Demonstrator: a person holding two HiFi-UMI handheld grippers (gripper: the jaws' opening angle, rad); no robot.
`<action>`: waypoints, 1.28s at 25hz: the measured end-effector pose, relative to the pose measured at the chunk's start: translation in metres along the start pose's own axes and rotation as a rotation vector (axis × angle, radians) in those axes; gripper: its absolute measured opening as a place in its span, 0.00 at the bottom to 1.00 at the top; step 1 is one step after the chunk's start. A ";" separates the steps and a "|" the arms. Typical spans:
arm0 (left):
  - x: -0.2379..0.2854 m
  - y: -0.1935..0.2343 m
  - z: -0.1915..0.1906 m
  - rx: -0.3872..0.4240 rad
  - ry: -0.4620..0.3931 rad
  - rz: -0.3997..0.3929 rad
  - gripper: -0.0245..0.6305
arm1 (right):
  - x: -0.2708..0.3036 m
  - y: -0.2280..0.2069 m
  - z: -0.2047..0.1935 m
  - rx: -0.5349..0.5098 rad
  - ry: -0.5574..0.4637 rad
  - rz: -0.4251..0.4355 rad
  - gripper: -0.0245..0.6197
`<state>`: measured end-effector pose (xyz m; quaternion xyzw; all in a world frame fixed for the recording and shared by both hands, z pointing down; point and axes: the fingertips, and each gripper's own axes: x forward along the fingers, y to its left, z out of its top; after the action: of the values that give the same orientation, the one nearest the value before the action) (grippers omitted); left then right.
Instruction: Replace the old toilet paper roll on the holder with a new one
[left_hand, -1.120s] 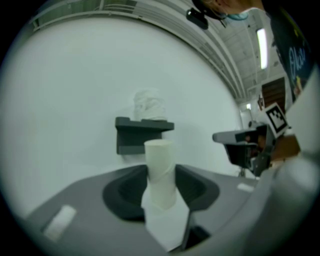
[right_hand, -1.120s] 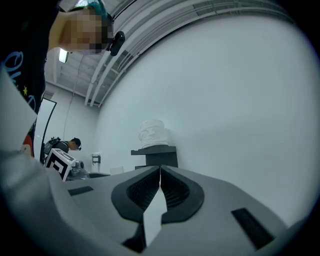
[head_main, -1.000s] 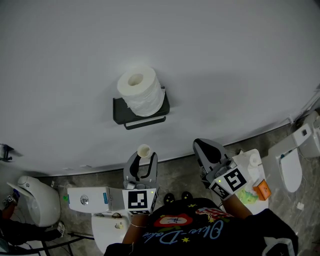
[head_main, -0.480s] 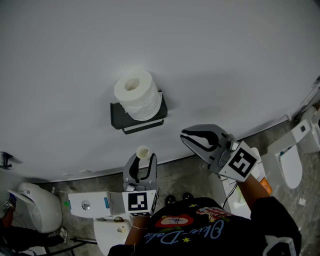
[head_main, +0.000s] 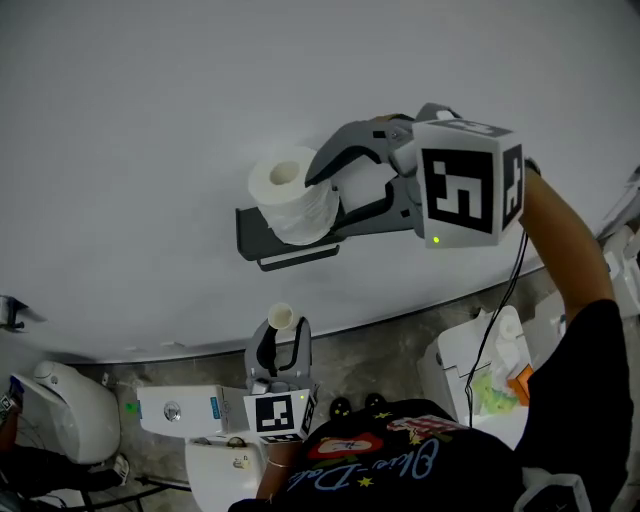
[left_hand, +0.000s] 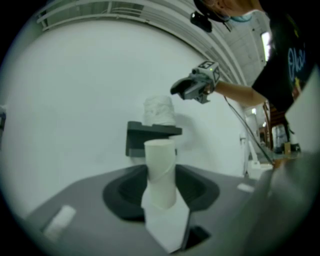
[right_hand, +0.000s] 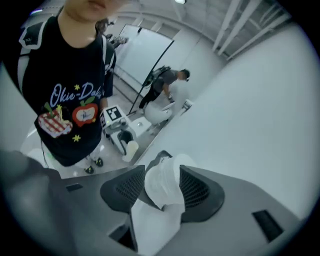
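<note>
Head view: the right gripper (head_main: 325, 203) is raised to the grey wall (head_main: 150, 120), where a dark holder (head_main: 262, 235) is fixed. A full toilet paper roll (head_main: 290, 195) is stood on end on top of that holder, its hollow core turned upward. One finger of the right gripper is laid over the roll's upper side and the other is passed under its right flank. The marker cube (head_main: 465, 185) is seen close behind the fingers.

In the right gripper view the jaws are spread wide, and the roll (right_hand: 162, 182) is seated between the two ribbed pads, met by both of them.

Lower in the head view, well apart from the holder, the left gripper (head_main: 280, 335) is held near the person's body. A bare cardboard tube (head_main: 281, 318) is clasped in it and pointed upward. In the left gripper view the jaws are drawn narrow onto the tube (left_hand: 161, 172), which is held upright with its open end at the top. Beyond it the holder (left_hand: 150, 135), the roll (left_hand: 159, 111) and the right gripper (left_hand: 182, 89) can be made out against the wall.
</note>
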<state>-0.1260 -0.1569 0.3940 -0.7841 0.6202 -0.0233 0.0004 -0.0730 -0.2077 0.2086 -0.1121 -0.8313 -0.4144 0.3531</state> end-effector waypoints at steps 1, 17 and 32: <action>-0.002 0.002 -0.001 -0.012 -0.003 0.004 0.30 | 0.004 -0.003 -0.005 -0.047 0.070 0.044 0.35; -0.029 0.036 -0.009 -0.090 -0.007 0.108 0.30 | 0.052 -0.009 -0.039 -0.076 0.326 0.337 0.37; -0.008 0.014 -0.001 -0.061 -0.002 0.008 0.30 | -0.022 0.018 -0.027 0.313 -0.210 -0.117 0.34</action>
<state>-0.1417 -0.1519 0.3939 -0.7813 0.6237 -0.0035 -0.0228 -0.0349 -0.2152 0.2155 -0.0501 -0.9229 -0.2859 0.2528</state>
